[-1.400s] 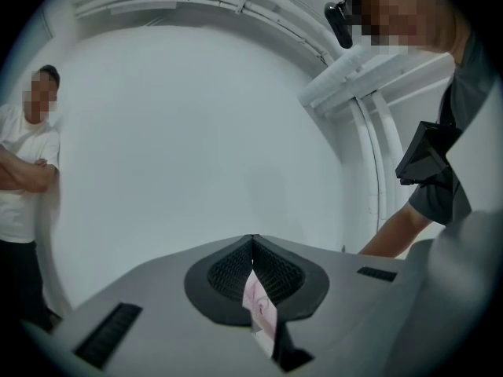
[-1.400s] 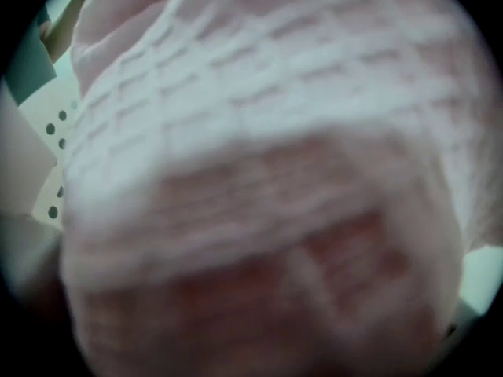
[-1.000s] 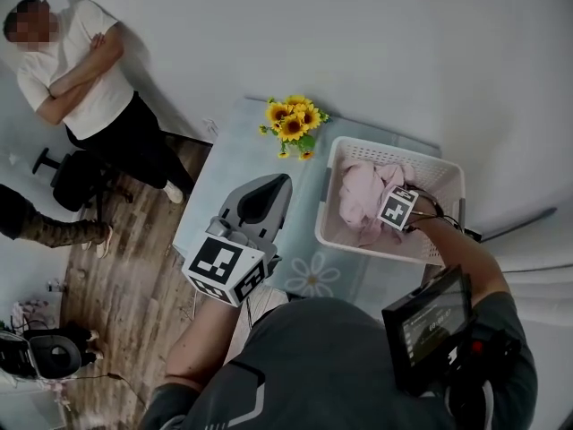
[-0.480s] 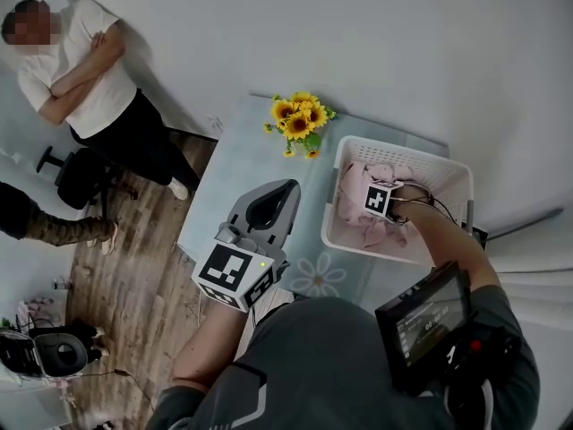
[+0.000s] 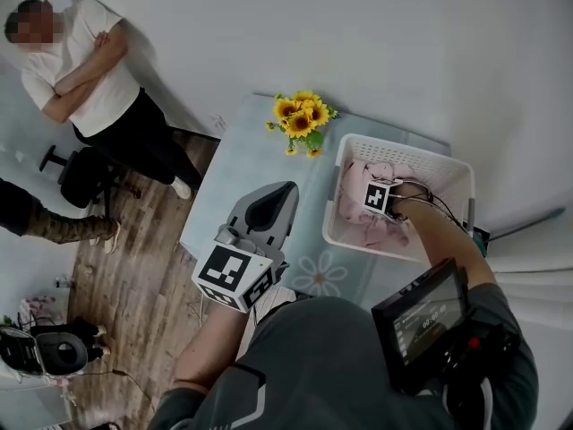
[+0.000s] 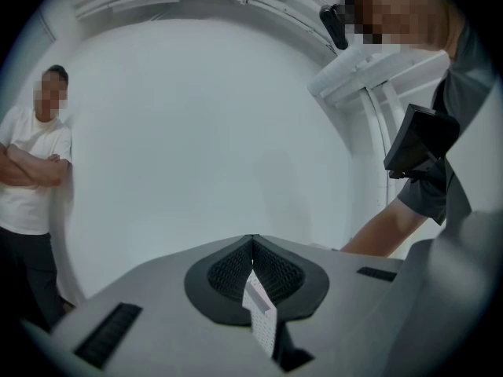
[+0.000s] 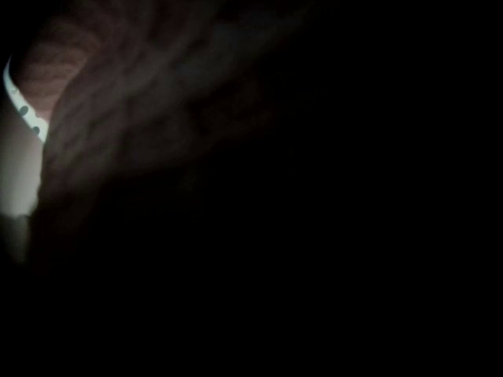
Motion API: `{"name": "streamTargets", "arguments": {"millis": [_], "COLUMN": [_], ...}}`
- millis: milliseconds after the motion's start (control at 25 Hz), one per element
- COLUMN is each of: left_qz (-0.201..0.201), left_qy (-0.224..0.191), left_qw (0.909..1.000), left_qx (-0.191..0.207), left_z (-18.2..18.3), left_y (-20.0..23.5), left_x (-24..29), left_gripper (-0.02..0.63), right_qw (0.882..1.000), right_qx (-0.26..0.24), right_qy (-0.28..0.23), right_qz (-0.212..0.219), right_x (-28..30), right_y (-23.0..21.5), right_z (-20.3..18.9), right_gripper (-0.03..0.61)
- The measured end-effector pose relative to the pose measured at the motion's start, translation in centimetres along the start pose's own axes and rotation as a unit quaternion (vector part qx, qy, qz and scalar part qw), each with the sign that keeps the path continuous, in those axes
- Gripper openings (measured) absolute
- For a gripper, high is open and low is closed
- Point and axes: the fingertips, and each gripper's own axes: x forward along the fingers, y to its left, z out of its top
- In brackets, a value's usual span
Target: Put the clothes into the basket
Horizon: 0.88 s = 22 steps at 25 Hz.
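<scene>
**Two tongs, one buried in the laundry**

Two tongs are in my hands. I am holding my left tongs (image 6: 253, 240) over the near edge of the table (image 5: 237, 164), tips pointing toward 1 o'clock. Their jaws are pressing flat together with nothing between them.

I am reaching my right tongs (image 5: 377, 199) down into the basket (image 5: 407, 149), which is sitting on the table at 3 o'clock from the left tongs. Their nose is lying buried in the pink clothes (image 5: 356, 184) heaped inside the basket, so only the marker cube is showing from above. The right tongs' own camera is giving almost total darkness. It is showing only a fold of pink knit at 10 o'clock and a sliver of the basket's white perforated wall at 9 o'clock, so I cannot tell how those jaws are standing.

Sunflowers (image 5: 300, 119) are standing at 11 o'clock from the basket. A person (image 5: 81, 65) is standing against the wall with folded arms, at 10 o'clock from the table.
</scene>
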Motion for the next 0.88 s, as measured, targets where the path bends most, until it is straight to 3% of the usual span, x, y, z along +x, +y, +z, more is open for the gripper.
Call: {"name": "streamTargets", "arguments": {"millis": [200, 440, 680, 880], "left_qz": [0.002, -0.002, -0.005, -0.013], "left_qy": [-0.009, -0.02, -0.028, -0.035], "left_qw": [0.9999, 0.9998, 0.9996, 0.9993], "left_qx": [0.006, 0.008, 0.005, 0.009], "left_z": [0.8, 2.3, 2.0, 2.7], "left_y": [-0.8, -3.1, -4.9, -7.2], "left_x": [-0.7, -2.3, -2.5, -2.6], "left_gripper": [0.008, 0.009, 0.009, 0.009], "right_qw": [0.998, 0.987, 0.958, 0.924], "right_qx": [0.001, 0.044, 0.092, 0.125], "right_qy": [-0.055, -0.151, -0.27, -0.357], "right_qz": [0.005, 0.025, 0.008, -0.053], "right_x": [-0.9, -6.0, -13.3, -19.6], "right_y": [0.6, 2.8, 2.6, 2.4], "right_z": [0.2, -1.0, -2.0, -4.2], "right_gripper": [0.411, 0.448, 0.446, 0.446]}}
